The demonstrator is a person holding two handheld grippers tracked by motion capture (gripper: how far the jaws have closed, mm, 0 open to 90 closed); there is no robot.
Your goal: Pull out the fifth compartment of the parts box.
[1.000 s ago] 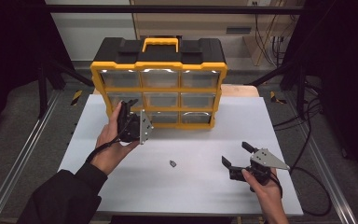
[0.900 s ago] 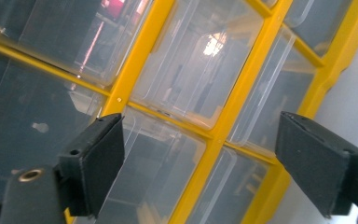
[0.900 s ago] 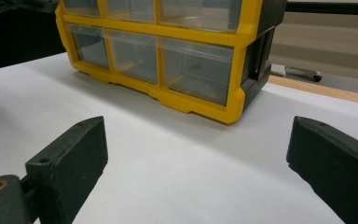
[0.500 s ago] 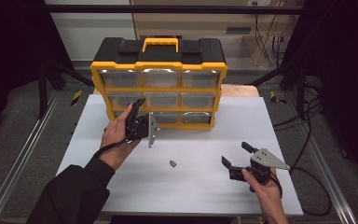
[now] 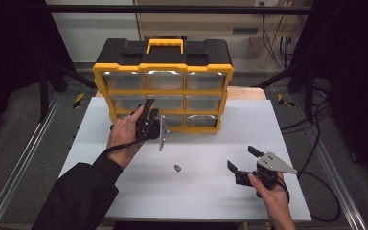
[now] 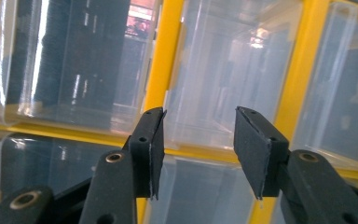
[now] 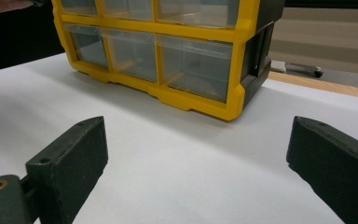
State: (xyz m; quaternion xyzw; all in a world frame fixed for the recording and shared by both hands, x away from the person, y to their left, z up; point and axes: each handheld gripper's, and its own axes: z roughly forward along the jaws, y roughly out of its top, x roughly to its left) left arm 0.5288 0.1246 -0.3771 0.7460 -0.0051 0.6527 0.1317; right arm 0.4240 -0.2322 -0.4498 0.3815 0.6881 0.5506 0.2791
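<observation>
The jaws of the left gripper are seen partway apart, and they have just been closing; nothing is clamped between them yet, only the clear front of a drawer and its lower edge are framed in the gap. In the high view that gripper is held up against the front of the yellow and black organizer, at the left-middle of its lower rows, with the person's left hand wrapped round it.

Going right, a small dark part is left lying on the white table, pretty much between the two hands and well apart from both.

Further right and nearer, the right gripper is held low over the table by the right hand, jaws spread wide with nothing between them. From its own view, the pads are seen far apart over bare tabletop, and the organizer's right end is seen beyond, well clear of it.
</observation>
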